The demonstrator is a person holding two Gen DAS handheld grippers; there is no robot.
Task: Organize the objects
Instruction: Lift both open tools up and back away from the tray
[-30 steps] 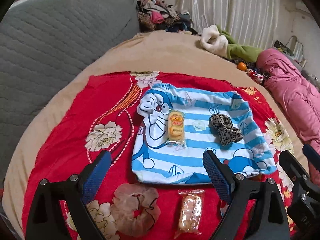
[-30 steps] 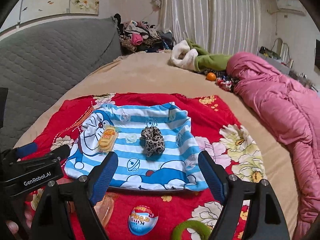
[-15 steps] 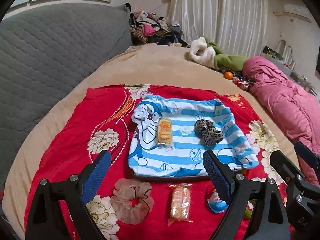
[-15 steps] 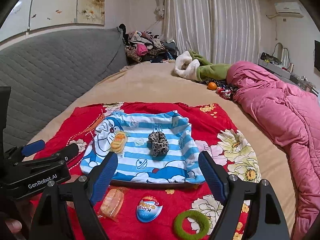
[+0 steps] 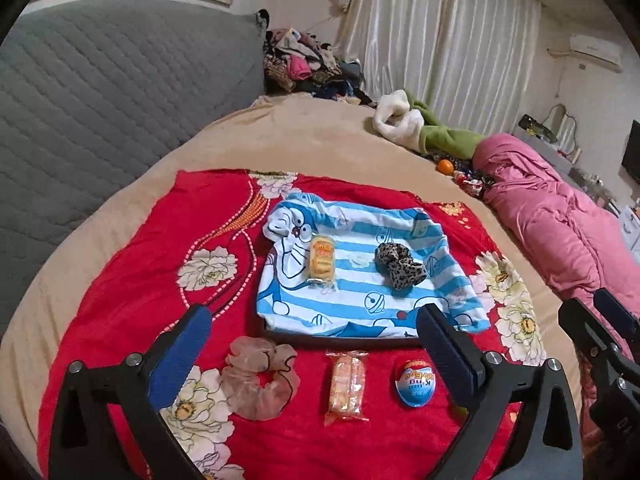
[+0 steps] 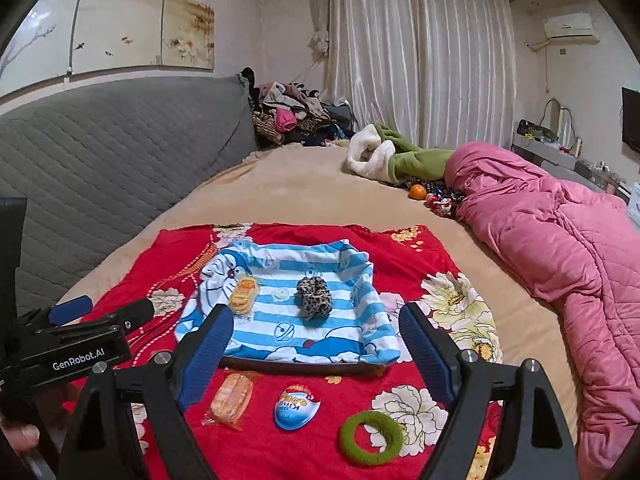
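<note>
Both wrist views face forward over the shared striped tray (image 5: 372, 344).

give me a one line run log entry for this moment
left gripper open, empty | right gripper open, empty | snack pack, leopard scrunchie on tray

Both hand-held grippers pulled back, raised; green ring (image 6: 371, 438), egg (image 5: 414, 382) now visible.

A red floral blanket (image 5: 132, 280) is lying under a blue-and-white striped cartoon-cat cloth (image 5: 360, 292) carrying a leopard-print scrunchie (image 5: 398, 266) and an orange-yellow snack packet (image 5: 322, 262). Nearby are sitting a translucent pink scrunchie (image 5: 260, 384), a blue-and-white egg-shaped package (image 6: 297, 406) and a green ring (image 6: 371, 437).
</note>
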